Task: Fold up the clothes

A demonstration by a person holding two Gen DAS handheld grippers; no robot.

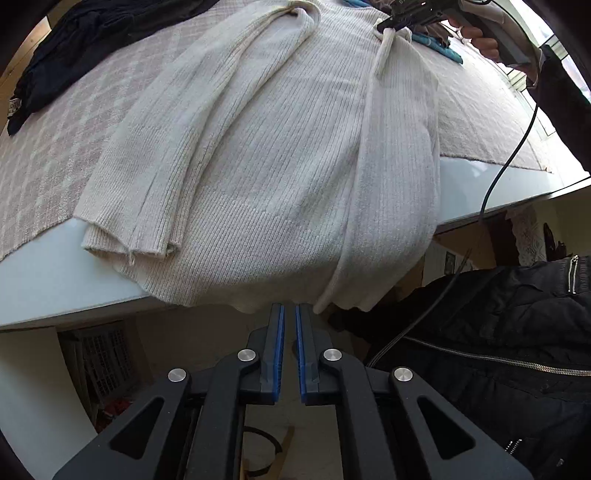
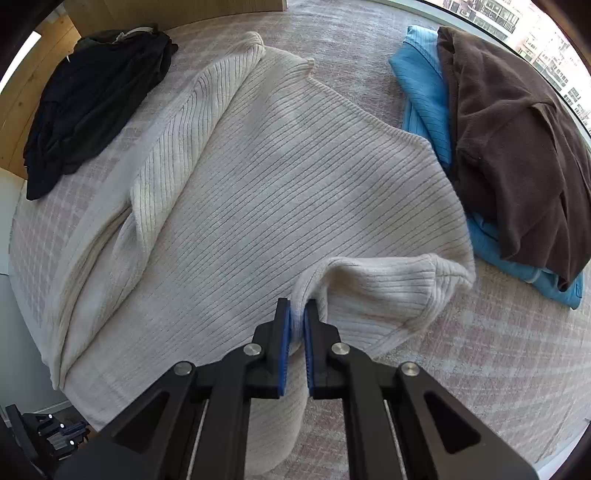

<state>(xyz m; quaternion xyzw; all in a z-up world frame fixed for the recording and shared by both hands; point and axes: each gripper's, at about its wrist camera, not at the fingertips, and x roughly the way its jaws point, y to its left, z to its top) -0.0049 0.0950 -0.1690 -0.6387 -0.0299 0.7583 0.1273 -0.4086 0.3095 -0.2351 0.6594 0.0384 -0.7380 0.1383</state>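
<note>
A cream ribbed sweater (image 1: 266, 155) lies flat on the table, its hem hanging over the near edge; it also shows in the right wrist view (image 2: 288, 177). One sleeve (image 1: 155, 173) is folded along the body. My right gripper (image 2: 296, 310) is shut on the other sleeve (image 2: 369, 284) near the shoulder, lifting a fold of it; it shows in the left wrist view (image 1: 391, 24) at the far end. My left gripper (image 1: 290, 310) is empty, jaws nearly closed, just below the hem off the table edge; it shows in the right wrist view (image 2: 70, 430) at the lower left.
A pale patterned cloth (image 1: 55, 155) covers the white table (image 1: 37, 273). A black garment pile (image 2: 92, 96) sits at one far corner. A brown garment (image 2: 517, 155) lies on a blue one (image 2: 424, 92) beside the sweater. A black jacket (image 1: 498, 350) is close by.
</note>
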